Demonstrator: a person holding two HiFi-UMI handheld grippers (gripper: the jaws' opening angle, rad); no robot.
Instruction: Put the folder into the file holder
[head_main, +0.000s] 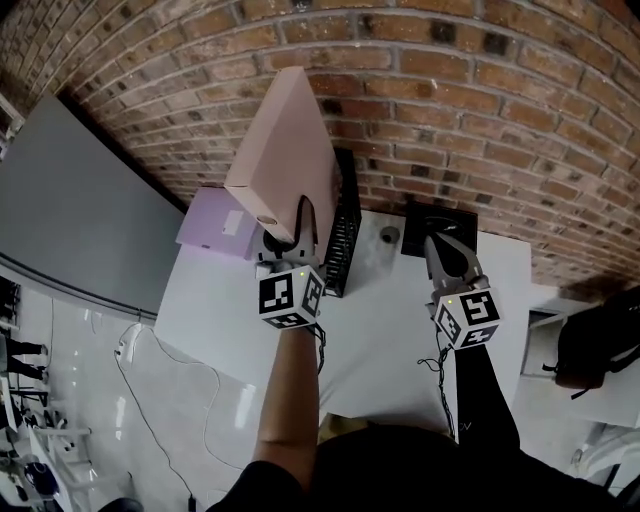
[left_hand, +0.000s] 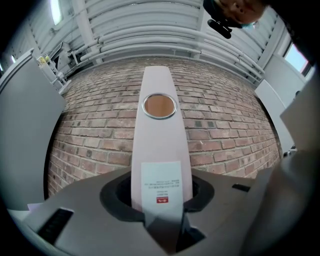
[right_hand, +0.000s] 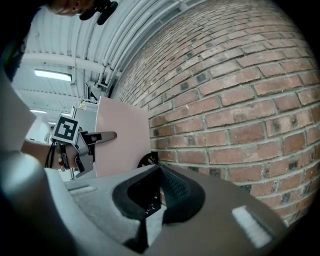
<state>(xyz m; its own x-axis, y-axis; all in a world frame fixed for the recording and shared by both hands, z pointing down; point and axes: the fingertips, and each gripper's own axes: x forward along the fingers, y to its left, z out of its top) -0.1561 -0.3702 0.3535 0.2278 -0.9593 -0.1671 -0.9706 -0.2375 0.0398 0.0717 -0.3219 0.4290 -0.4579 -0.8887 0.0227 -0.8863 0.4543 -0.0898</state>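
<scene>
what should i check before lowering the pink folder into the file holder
1. left gripper closed on the pink folder: ok
2. pink folder lined up over the black file holder: not ok, its lower end shows left of it in the head view
3. file holder slot free: cannot tell
4. right gripper empty, away from the holder: ok
5. purple folder clear of the holder: ok
</scene>
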